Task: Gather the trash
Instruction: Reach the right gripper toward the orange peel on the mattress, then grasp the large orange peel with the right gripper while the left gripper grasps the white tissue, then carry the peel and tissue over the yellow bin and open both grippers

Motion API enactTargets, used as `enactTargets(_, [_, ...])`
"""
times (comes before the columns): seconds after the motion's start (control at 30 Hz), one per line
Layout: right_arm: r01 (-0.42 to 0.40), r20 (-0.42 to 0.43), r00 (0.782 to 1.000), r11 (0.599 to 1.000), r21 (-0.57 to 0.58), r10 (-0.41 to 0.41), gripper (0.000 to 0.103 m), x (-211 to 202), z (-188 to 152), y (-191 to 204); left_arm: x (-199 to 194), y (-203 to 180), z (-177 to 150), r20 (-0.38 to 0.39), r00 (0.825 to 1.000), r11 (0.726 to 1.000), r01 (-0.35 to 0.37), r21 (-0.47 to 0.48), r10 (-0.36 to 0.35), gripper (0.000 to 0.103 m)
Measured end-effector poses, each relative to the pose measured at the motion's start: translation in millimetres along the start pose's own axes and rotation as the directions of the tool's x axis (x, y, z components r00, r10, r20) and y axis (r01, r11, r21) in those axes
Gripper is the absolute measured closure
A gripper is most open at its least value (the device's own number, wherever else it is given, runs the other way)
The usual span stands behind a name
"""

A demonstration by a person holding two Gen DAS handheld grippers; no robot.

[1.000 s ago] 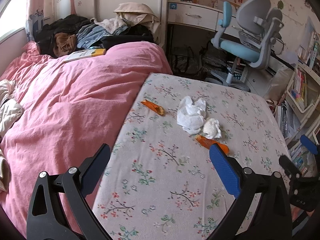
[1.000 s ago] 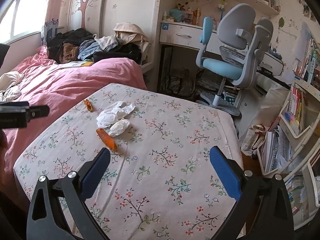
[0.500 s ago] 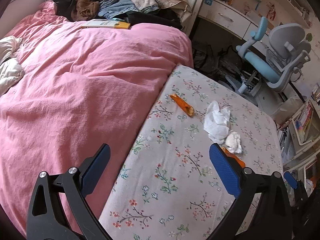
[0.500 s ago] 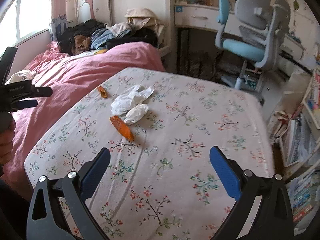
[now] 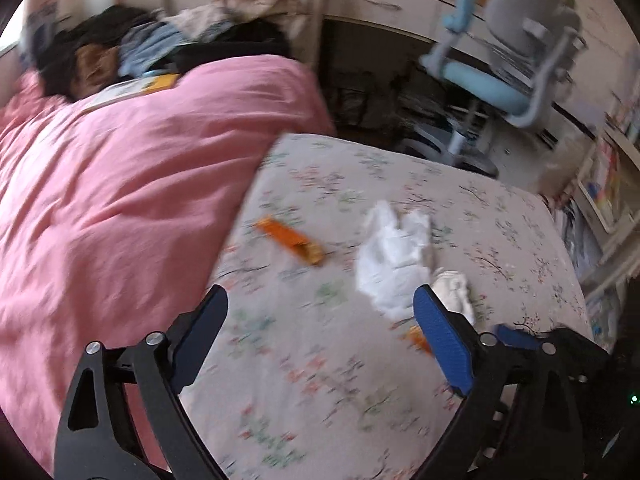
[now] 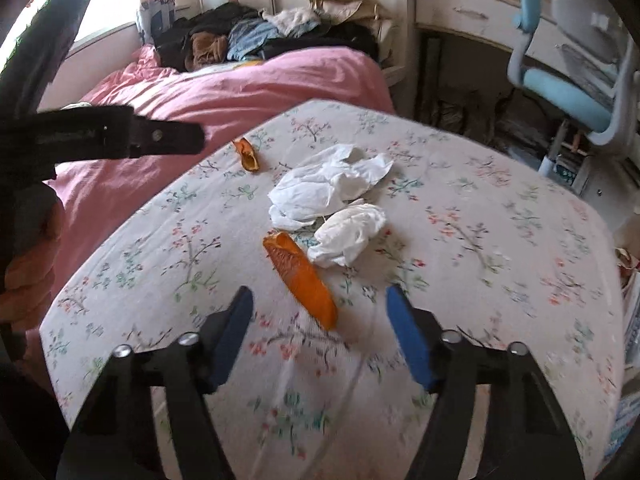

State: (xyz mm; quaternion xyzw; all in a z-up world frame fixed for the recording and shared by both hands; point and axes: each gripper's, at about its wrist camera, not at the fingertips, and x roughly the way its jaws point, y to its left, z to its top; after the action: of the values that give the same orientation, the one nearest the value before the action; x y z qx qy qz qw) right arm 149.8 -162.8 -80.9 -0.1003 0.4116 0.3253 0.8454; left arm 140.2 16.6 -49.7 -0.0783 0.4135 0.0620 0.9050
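On the floral sheet lie a large crumpled white tissue, a smaller tissue wad, a near orange peel and a far orange peel. My right gripper is open and empty, its jaws either side of the near peel's closer end, just above it. My left gripper is open and empty above the sheet, short of the far peel and the tissues. Its right finger hides most of the near peel. The left gripper also shows at the left in the right wrist view.
A pink duvet covers the bed's left part, with piled clothes and a book at its far end. A blue-grey desk chair, a desk and bookshelves stand to the right.
My right gripper has moved forward and down to the near orange peel, its jaws narrower than before. My left gripper has swung toward the far peel and tissues; its view is motion-blurred.
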Motion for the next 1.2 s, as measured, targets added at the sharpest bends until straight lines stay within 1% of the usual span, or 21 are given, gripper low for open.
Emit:
enactTargets(0.03, [-0.014, -0.005, 1.0, 1.0, 0.015, 0.014, 0.055, 3, 2, -2, 5, -5, 2, -0.003, 1.0, 1.0, 0.004, 0.016, -0.004, 0.013])
enactTargets(0.07, [-0.018, -0.005, 1.0, 0.999, 0.027, 0.018, 0.055, 3, 3, -4, 12, -12, 4, -0.009, 1.0, 0.999, 0.009, 0.039, -0.009, 0.014])
enactTargets(0.13, [-0.036, -0.016, 0.999, 0.998, 0.045, 0.037, 0.065, 5, 4, -8, 28, -25, 8, -0.027, 0.999, 0.997, 0.023, 0.07, -0.021, 0.014])
enactTargets(0.17, [-0.042, -0.022, 0.999, 0.998, 0.041, 0.043, 0.066, 5, 4, -7, 34, -28, 9, -0.035, 0.999, 0.996, 0.028, 0.08, -0.026, 0.014])
enactTargets(0.23, [-0.047, -0.043, 0.998, 0.999, 0.015, 0.047, 0.075, 5, 3, -4, 48, -38, 11, -0.054, 0.998, 0.994, 0.026, 0.105, -0.02, 0.015])
enactTargets(0.33, [-0.041, -0.079, 0.996, 0.998, -0.046, 0.037, 0.082, 4, 0, 6, 70, -49, 14, -0.087, 0.996, 0.992, 0.023, 0.122, -0.012, 0.018])
enactTargets(0.37, [-0.042, -0.083, 0.996, 0.998, -0.051, 0.038, 0.083, 4, 0, 7, 78, -51, 14, -0.103, 0.995, 0.992, 0.021, 0.126, -0.008, 0.024])
enactTargets(0.4, [-0.047, -0.088, 0.995, 0.998, -0.05, 0.043, 0.085, 3, -1, 6, 85, -55, 14, -0.121, 0.993, 0.991, 0.017, 0.132, -0.001, 0.033])
enactTargets(0.43, [-0.05, -0.091, 0.995, 0.998, -0.048, 0.045, 0.085, 3, -1, 5, 91, -57, 12, -0.137, 0.99, 0.99, 0.015, 0.138, 0.004, 0.037])
enactTargets(0.47, [-0.051, -0.094, 0.994, 0.998, -0.044, 0.047, 0.085, 3, -1, 4, 90, -58, 11, -0.114, 0.993, 0.989, 0.001, 0.15, 0.016, 0.041])
enactTargets(0.53, [-0.057, -0.097, 0.994, 0.998, -0.032, 0.054, 0.086, 1, -3, 2, 88, -62, 11, -0.119, 0.993, 0.987, 0.028, 0.156, -0.009, 0.06])
enactTargets(0.57, [-0.06, -0.097, 0.994, 0.998, -0.029, 0.057, 0.086, 0, -3, 1, 87, -61, 13, -0.126, 0.992, 0.988, 0.038, 0.151, -0.019, 0.077])
enactTargets(0.6, [-0.067, -0.097, 0.993, 0.998, -0.018, 0.065, 0.087, -2, -4, -1, 86, -60, 14, -0.136, 0.99, 0.989, 0.053, 0.14, -0.034, 0.087])
enactTargets(0.67, [-0.081, -0.094, 0.992, 0.997, 0.008, 0.082, 0.087, -4, -4, -4, 78, -55, 15, -0.131, 0.99, 0.992, 0.059, 0.109, -0.044, 0.093])
enactTargets(0.7, [-0.093, -0.09, 0.991, 0.995, 0.031, 0.095, 0.087, -9, -5, -7, 72, -51, 16, -0.124, 0.991, 0.994, 0.067, 0.091, -0.055, 0.095])
enactTargets(0.8, [-0.117, -0.074, 0.99, 0.99, 0.085, 0.123, 0.087, -20, -9, -13, 47, -37, 16, -0.094, 0.99, 0.993, 0.113, 0.033, -0.109, 0.095])
enactTargets(0.9, [-0.152, -0.032, 0.987, 0.977, 0.15, 0.159, 0.087, -43, -17, -17, 16, -28, 9, -0.056, 0.986, 0.988, 0.156, -0.001, -0.155, 0.096])
enactTargets(1.03, [-0.194, 0.032, 0.981, 0.959, 0.208, 0.192, 0.087, -73, -31, -15, -23, -16, -10, -0.018, 0.976, 0.975, 0.215, -0.05, -0.216, 0.096])
enactTargets(1.1, [-0.213, 0.056, 0.977, 0.951, 0.225, 0.206, 0.087, -84, -37, -14, -41, -15, -21, -0.005, 0.97, 0.968, 0.242, -0.058, -0.243, 0.096])
enactTargets(1.13, [-0.229, 0.074, 0.973, 0.944, 0.237, 0.217, 0.087, -95, -46, -8, -47, -16, -27, -0.003, 0.968, 0.966, 0.251, -0.059, -0.252, 0.096])
enactTargets(1.2, [-0.247, 0.089, 0.969, 0.937, 0.247, 0.231, 0.087, -101, -50, -5, -64, -16, -41, 0.0, 0.962, 0.96, 0.272, -0.061, -0.273, 0.096])
